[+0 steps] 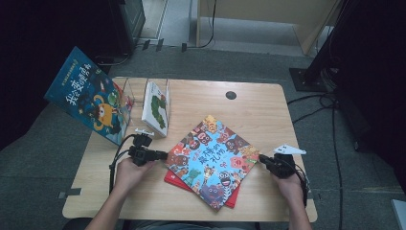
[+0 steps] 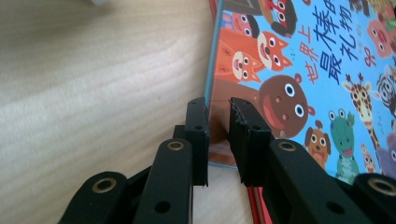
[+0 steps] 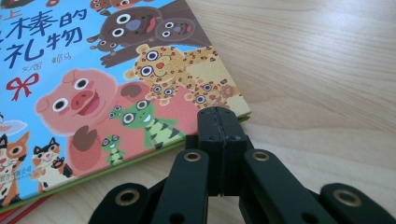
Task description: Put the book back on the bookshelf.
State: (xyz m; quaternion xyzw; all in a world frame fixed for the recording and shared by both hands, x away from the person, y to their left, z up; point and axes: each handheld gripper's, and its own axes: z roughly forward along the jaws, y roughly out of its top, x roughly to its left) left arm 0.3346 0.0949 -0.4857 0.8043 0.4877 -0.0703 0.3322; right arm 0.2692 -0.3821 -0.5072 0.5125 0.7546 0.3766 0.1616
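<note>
The animal picture book [image 1: 210,160] lies mid-frame atop a red book [image 1: 178,181], turned diamond-wise, corners pointing up and down the frame. The left gripper [image 1: 163,155] has its jaws slightly spread astride the book's left edge; the right gripper [image 1: 263,158], jaws pressed together, sits at its right corner.

You see just a sliver of the red book [image 1: 172,180] beneath the animal picture book [image 1: 210,160]; the blue book [image 1: 91,101] hides the clear stand's [image 1: 125,88] left part.
</note>
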